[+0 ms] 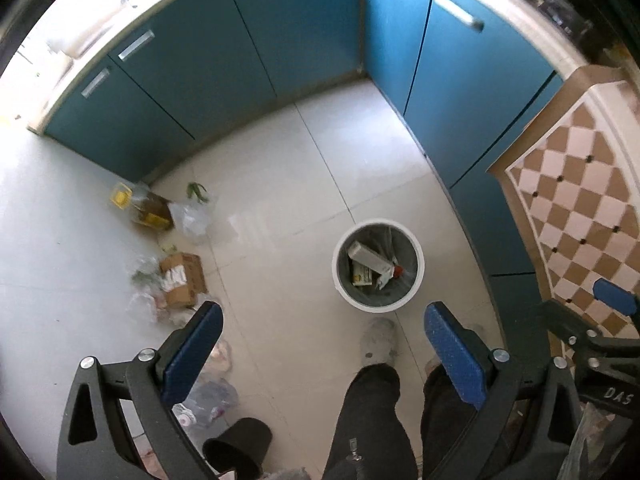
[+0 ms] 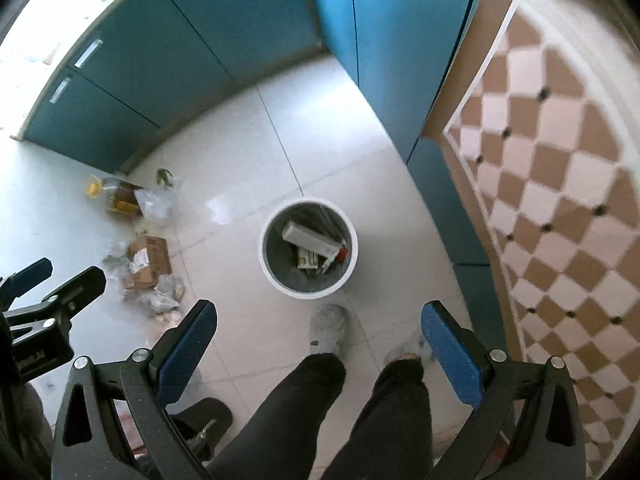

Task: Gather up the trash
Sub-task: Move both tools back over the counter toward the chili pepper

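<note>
Trash lay inside the round white plastic bin [image 2: 308, 247] on the pale tiled floor [image 2: 224, 160]; my left tool [image 1: 323, 350] and right tool [image 2: 318, 342] both gaped wide, empty, above it.

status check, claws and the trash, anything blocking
Left claw open, empty. Right claw open, empty. White bin holds cartons; cardboard box and plastic bags on floor, uncollected. Person's feet beside bin, nothing blocking.
</note>
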The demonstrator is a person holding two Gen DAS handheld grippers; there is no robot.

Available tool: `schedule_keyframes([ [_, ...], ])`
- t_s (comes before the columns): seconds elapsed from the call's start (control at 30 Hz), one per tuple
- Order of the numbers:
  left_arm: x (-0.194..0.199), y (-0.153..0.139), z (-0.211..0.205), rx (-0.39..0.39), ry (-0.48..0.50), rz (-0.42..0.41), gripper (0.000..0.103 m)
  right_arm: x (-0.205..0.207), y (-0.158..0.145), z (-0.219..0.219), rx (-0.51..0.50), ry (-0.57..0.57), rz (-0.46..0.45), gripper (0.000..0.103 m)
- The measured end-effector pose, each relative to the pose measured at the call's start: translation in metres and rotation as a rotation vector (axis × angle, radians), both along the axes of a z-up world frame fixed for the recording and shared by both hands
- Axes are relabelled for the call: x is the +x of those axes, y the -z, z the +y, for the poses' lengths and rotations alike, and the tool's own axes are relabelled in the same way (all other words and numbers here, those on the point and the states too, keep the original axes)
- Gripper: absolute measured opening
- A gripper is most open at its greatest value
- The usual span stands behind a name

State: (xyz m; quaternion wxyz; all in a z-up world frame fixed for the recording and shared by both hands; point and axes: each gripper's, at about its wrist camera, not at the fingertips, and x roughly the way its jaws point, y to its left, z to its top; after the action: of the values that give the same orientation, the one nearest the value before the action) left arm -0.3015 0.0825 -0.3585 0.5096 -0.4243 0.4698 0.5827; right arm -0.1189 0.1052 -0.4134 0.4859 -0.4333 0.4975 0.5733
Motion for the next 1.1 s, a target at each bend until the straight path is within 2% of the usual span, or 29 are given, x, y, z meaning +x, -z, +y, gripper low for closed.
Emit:
schedule_keyframes([
  [0.1,0.005,-0.032,-0.009,0.036,0.000,0.058,0.103,0.003,-0.042,-0.009,0.035,-0.003,0.025,0.103],
  [0.2,0.011,-0.061,-0.012,0.086,-0.004,0.063,0.103,0.015,-0.084,-0.018,0.069,0.015,0.087,0.103],
  [0.37,0.052,-0.111,0.004,0.251,0.022,0.080,0.103,0.048,-0.134,-0.025,0.158,0.099,0.192,0.103],
  [0.5,0.114,-0.138,0.028,0.315,0.123,0.032,0.103,0.101,-0.174,-0.029,0.246,0.197,0.213,0.103],
  [0.6,0.176,-0.150,0.042,0.338,0.204,0.023,0.103,0.160,-0.199,-0.037,0.300,0.310,0.201,0.103],
  [0.63,0.195,-0.152,0.045,0.338,0.226,0.015,0.103,0.191,-0.206,-0.043,0.317,0.369,0.186,0.103],
  [0.7,0.253,-0.154,0.053,0.340,0.297,-0.009,0.103,0.237,-0.215,-0.055,0.336,0.464,0.168,0.103],
  [0.8,0.327,-0.155,0.058,0.346,0.391,0.010,0.103,0.335,-0.219,-0.087,0.360,0.676,0.126,0.102],
  [0.83,0.359,-0.151,0.060,0.349,0.433,0.022,0.103,0.356,-0.217,-0.094,0.364,0.727,0.114,0.101],
  [0.9,0.418,-0.139,0.062,0.335,0.514,0.050,0.103,0.425,-0.203,-0.116,0.361,0.877,0.095,0.083],
  [0.97,0.462,-0.126,0.063,0.310,0.575,0.068,0.103,0.475,-0.183,-0.123,0.341,0.962,0.077,0.070],
  [1.03,0.501,-0.112,0.065,0.285,0.635,0.094,0.103,0.525,-0.154,-0.125,0.299,1.029,0.077,0.064],
  [1.1,0.539,-0.096,0.068,0.249,0.699,0.110,0.103,0.553,-0.127,-0.123,0.256,1.062,0.100,0.053],
])
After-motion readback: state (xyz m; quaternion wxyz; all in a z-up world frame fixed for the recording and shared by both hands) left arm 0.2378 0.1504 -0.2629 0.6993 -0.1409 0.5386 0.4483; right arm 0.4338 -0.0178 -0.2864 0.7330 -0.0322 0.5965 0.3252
